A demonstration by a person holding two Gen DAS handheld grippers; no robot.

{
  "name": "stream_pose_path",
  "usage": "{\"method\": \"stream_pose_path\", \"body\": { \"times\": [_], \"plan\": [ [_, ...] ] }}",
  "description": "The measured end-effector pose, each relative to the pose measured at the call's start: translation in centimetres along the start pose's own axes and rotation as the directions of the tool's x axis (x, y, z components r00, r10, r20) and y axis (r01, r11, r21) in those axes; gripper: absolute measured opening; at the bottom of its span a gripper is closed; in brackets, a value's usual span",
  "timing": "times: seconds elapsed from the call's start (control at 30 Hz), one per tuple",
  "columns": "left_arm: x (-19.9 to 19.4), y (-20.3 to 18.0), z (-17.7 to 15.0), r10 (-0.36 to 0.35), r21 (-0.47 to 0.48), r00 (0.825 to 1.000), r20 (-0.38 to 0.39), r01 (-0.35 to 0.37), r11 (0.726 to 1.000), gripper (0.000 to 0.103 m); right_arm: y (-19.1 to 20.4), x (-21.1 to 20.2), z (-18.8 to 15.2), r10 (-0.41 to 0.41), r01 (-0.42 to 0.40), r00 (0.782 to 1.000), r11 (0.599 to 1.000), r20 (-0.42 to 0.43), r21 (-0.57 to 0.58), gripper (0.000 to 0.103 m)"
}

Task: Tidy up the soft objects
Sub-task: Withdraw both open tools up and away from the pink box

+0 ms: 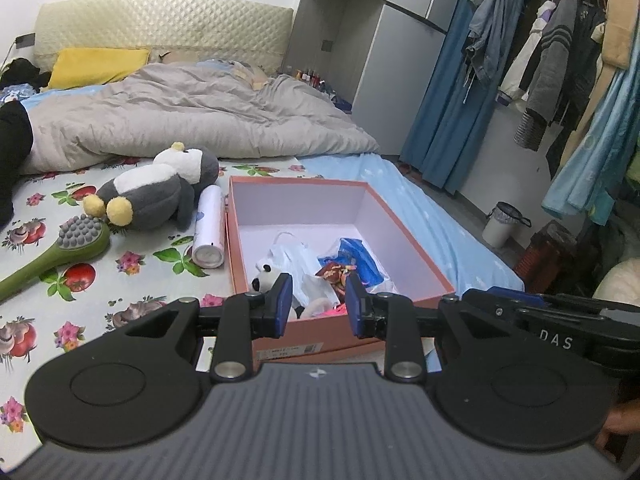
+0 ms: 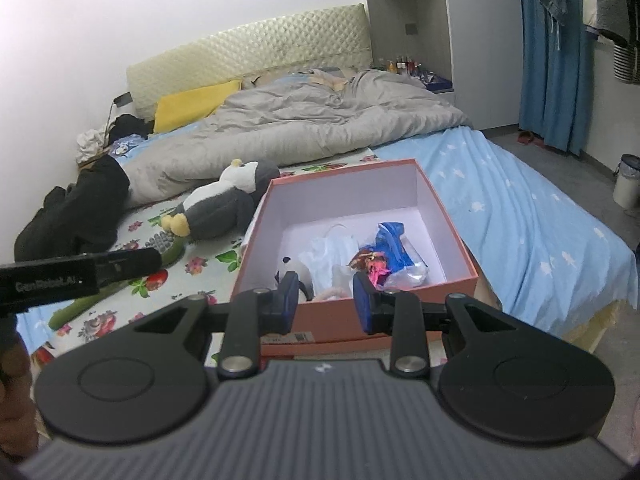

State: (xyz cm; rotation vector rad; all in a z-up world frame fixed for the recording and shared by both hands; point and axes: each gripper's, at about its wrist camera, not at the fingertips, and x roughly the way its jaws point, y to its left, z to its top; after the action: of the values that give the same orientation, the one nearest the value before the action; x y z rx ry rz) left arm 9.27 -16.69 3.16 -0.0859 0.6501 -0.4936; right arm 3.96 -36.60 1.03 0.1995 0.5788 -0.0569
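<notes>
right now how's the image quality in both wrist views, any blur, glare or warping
Left wrist view: sharp in the middle, even indoor light, no glare; fisheye bends the wardrobe edges; penguin plush and box read clearly. Right wrist view: softer and washed out at the upper left wall, headboard curved and tilted, corners darkened, box contents a little blurred.
</notes>
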Motion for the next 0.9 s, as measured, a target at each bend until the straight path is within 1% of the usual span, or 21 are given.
{"method": "stream_pose_path", "body": {
  "times": [0.2,0.3,0.4,0.6,0.9],
  "plan": [
    [0.2,0.3,-1.0,-0.011,0.028,1.0,-0.012,0.012,1.0,0.033,0.3,-0.5,-1.2,-0.02,0.02,1.0,1.0,0.024,-0.009,0.033],
    [0.4,0.4,-1.7,-0.01,0.037,1.0,-0.02,0.01,0.999,0.033,0.2,-0.6,-2.0,-0.019,0.019,1.0,1.0,0.021,-0.006,0.033],
    [0.7,1.0,-2.2,-0.001,-0.003,0.999,-0.032,0.001,1.0,0.033,0.2,-0.6,-2.5,-0.021,0.021,1.0,1.0,0.012,-0.006,0.033],
    [-0.1,1.4,-2.5,0.017,-0.001,1.0,-0.024,-0.017,1.0,0.033,0.6,-1.0,-2.3,-0.023,0.024,0.999,0.999,0.028,-0.029,0.033],
    [-0.2,1.8,-2.2,0.032,-0.005,0.999,-0.023,-0.032,0.999,0.033,0.6,-0.8,-2.2,-0.014,0.015,1.0,1.0,0.027,-0.022,0.033]
  ]
}}
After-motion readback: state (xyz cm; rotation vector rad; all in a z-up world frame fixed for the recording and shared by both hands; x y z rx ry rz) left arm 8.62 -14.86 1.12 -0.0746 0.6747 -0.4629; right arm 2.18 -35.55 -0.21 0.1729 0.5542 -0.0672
